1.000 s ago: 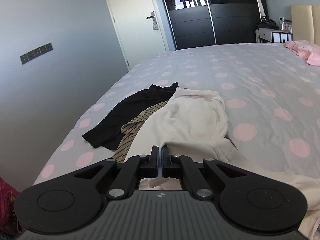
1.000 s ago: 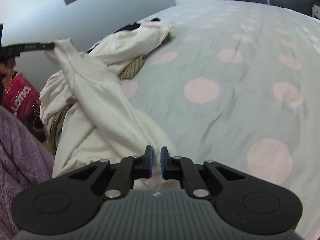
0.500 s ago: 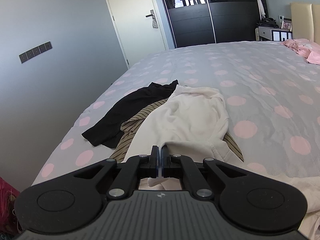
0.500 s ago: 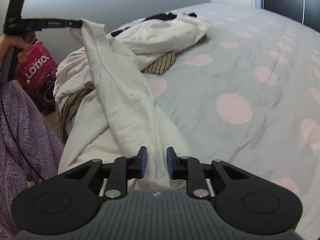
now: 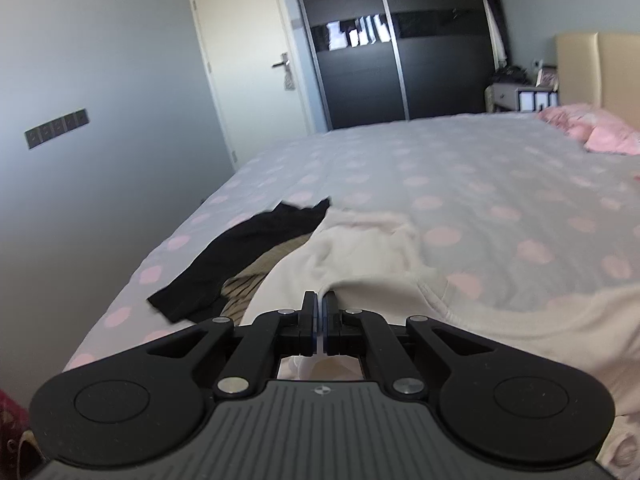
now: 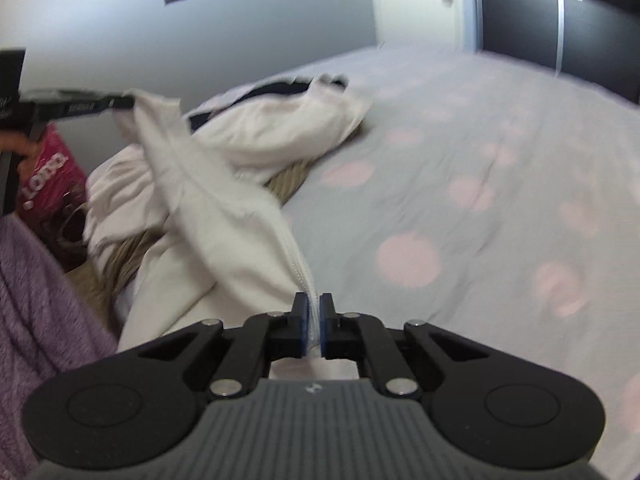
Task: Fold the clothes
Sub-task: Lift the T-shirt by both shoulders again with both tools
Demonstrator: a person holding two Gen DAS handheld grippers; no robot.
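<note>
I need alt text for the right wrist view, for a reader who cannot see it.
The right gripper is shut on the zipper edge of a cream zip-up jacket, while the left gripper pinches another part of it at upper left. The jacket lies over a striped garment on a grey bedsheet with pink dots.

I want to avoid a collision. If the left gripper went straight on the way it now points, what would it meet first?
Probably the cream jacket itself: the left gripper is shut on its edge, and the cloth lies heaped just ahead. Beyond it comes the dotted bedcover. Depth is uncertain.
</note>
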